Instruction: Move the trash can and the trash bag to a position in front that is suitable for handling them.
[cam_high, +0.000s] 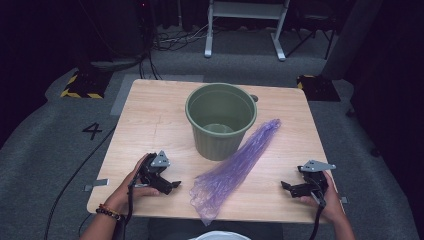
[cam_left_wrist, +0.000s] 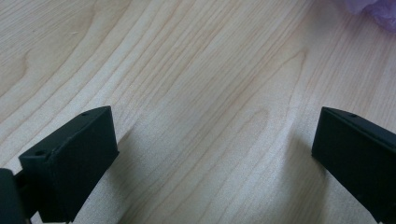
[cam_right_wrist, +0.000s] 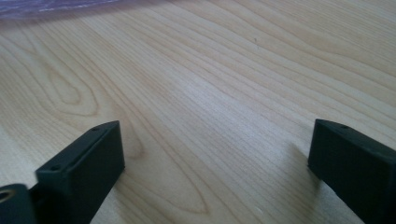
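1. Both grippers rest low on the wooden surface (cam_high: 150, 120) near its front edge: the left gripper (cam_high: 172, 185) just left of the purple plastic bag (cam_high: 235, 165), the right gripper (cam_high: 286, 186) well to the bag's right.
2. Each gripper is released. The two gripper views show the black jaws spread wide with bare wood grain between them and nothing grasped.
3. Between the two hands lies the bag, flat and crumpled, its far end just beside the green bucket (cam_high: 221, 120), which stands upright and looks empty at mid-surface.
4. Its long axis runs diagonally, from the wider bunched end near the front edge up and to the right toward a narrow tip past the bucket's right side.
5. A corner of the purple film shows at the top right of the left gripper view (cam_left_wrist: 373, 9) and along the top left of the right gripper view (cam_right_wrist: 46, 7).
6. As a judgement, this is the starting step: nothing is picked up yet, and the work appears to be lining the bucket with the bag.
7. The next move likely calls for bringing both grippers inward to the wider near end, pinching the thin film without pressing it flat, then lifting and finding the mouth.
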